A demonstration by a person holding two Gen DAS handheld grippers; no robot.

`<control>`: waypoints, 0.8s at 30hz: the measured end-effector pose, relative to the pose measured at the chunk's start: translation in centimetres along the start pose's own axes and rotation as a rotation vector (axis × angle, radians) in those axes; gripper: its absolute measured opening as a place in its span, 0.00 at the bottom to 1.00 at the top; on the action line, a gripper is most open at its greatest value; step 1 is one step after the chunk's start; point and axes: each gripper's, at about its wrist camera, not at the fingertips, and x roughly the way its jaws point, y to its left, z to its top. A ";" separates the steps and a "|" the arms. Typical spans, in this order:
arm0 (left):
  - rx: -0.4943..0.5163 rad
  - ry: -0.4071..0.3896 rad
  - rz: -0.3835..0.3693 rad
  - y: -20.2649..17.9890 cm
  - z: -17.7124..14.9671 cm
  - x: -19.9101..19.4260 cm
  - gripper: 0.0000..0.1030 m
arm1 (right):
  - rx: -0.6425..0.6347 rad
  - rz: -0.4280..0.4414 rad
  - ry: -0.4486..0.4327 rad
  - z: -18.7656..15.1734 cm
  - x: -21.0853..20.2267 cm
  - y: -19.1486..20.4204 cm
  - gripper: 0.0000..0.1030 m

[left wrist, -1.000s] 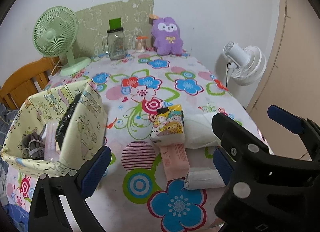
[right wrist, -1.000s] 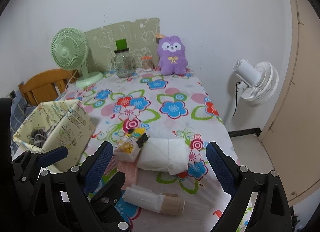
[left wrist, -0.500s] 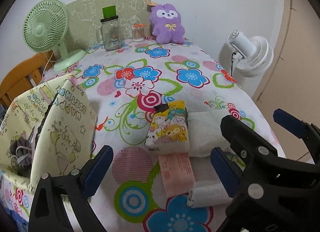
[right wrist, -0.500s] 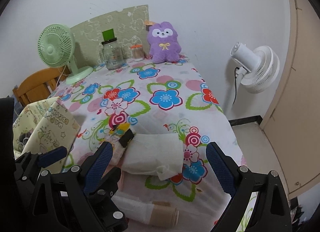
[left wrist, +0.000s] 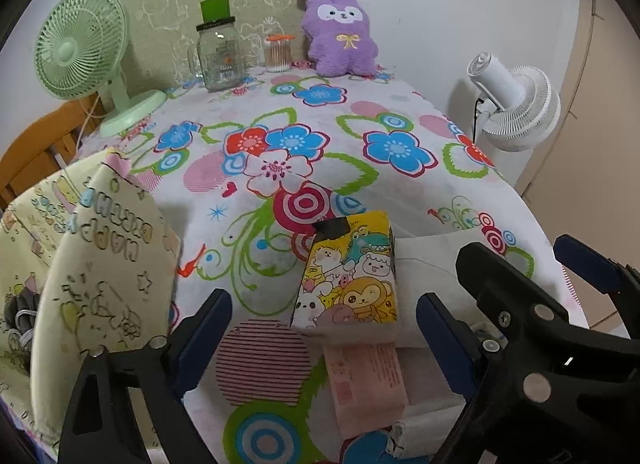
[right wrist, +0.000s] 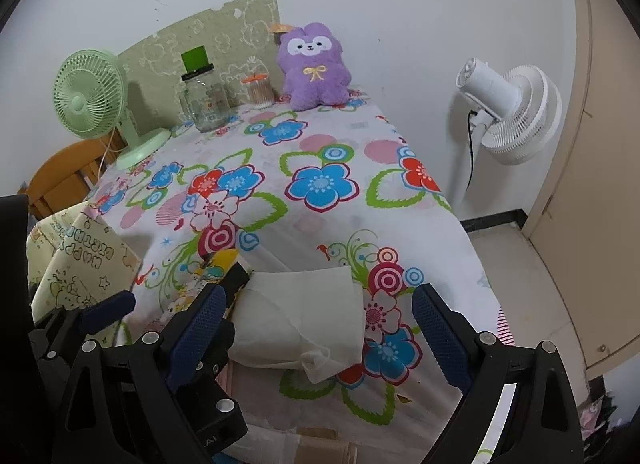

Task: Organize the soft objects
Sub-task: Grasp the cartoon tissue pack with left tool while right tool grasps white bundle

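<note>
Cartoon-printed tissue pack lies on the flowered tablecloth, touching a white tissue pack and a pink pack. Left gripper closing, nothing gripped; right gripper wide, empty. Left of it, a gift bag holds grey cords. Beyond: glass jar, purple plush.

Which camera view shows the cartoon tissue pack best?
The left wrist view: the cartoon tissue pack lies there in full, its printed top facing the camera. In the right wrist view only a yellow corner shows, the rest hidden behind a hand-held gripper finger.
</note>
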 end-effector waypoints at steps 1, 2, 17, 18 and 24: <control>-0.002 0.007 -0.004 0.1 0.0 0.2 0.86 | 0.001 -0.001 0.003 0.0 0.1 0.0 0.93; -0.004 0.012 -0.006 0.2 0.1 0.4 0.85 | 0.003 -0.002 0.006 0.0 0.2 0.0 0.93; -0.032 0.061 -0.070 1.2 -0.3 0.9 0.52 | 0.008 0.004 0.031 0.0 1.1 0.5 0.93; -0.034 0.059 -0.067 1.3 -0.3 0.8 0.51 | 0.003 0.008 0.030 0.0 1.0 0.7 0.93; -0.022 0.020 -0.006 1.8 -0.8 -0.5 0.51 | -0.018 0.014 0.031 -0.2 0.9 1.5 0.93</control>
